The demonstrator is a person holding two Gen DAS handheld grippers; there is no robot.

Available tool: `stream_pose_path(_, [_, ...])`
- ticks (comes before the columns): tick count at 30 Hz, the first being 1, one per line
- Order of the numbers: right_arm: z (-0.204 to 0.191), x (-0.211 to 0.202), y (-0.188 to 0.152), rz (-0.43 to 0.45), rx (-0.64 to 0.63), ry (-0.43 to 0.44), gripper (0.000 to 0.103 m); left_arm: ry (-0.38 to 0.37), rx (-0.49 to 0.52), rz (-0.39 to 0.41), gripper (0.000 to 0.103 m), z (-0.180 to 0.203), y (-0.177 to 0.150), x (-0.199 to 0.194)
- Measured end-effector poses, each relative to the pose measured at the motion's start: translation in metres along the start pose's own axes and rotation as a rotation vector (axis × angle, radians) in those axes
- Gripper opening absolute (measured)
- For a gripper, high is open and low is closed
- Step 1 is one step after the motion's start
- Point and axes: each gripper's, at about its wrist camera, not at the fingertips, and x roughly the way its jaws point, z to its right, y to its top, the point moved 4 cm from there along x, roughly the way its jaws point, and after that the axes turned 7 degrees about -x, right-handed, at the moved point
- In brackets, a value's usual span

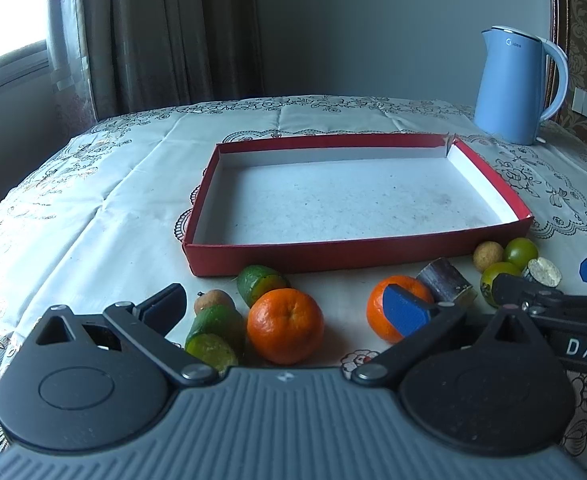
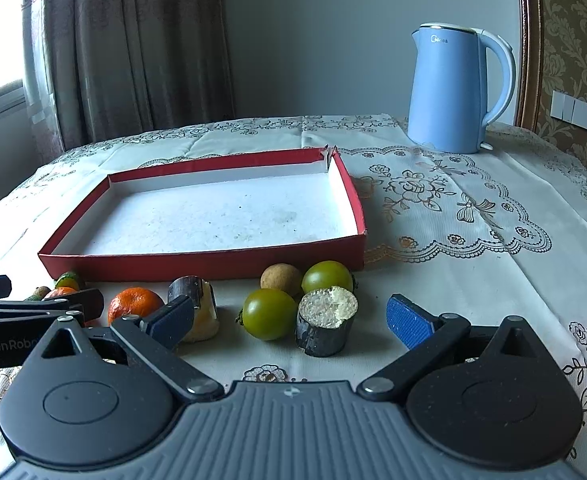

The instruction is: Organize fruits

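Both grippers sit low over the tablecloth (image 2: 473,208), pointing at the red box (image 1: 333,254), jaws spread wide, nothing held. My left gripper (image 1: 289,310) frames a tangerine (image 1: 285,326) and cucumber chunks (image 1: 213,332); a second tangerine (image 1: 377,312) is half hidden behind its right finger. My right gripper (image 2: 293,320) frames a green tomato (image 2: 269,314) and a sugarcane stub (image 2: 325,320). Fruit's lined up just in front of the box. Blue kettle (image 2: 449,88) stands well behind.
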Motion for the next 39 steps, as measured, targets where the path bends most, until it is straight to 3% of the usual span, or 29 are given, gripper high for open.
stream_pose_path(39, [-0.0016, 0.0036, 0.0007, -0.008, 0.007, 0.013, 0.103, 0.007, -0.004, -0.003, 0.103, -0.0023, -0.0017, 0.0029])
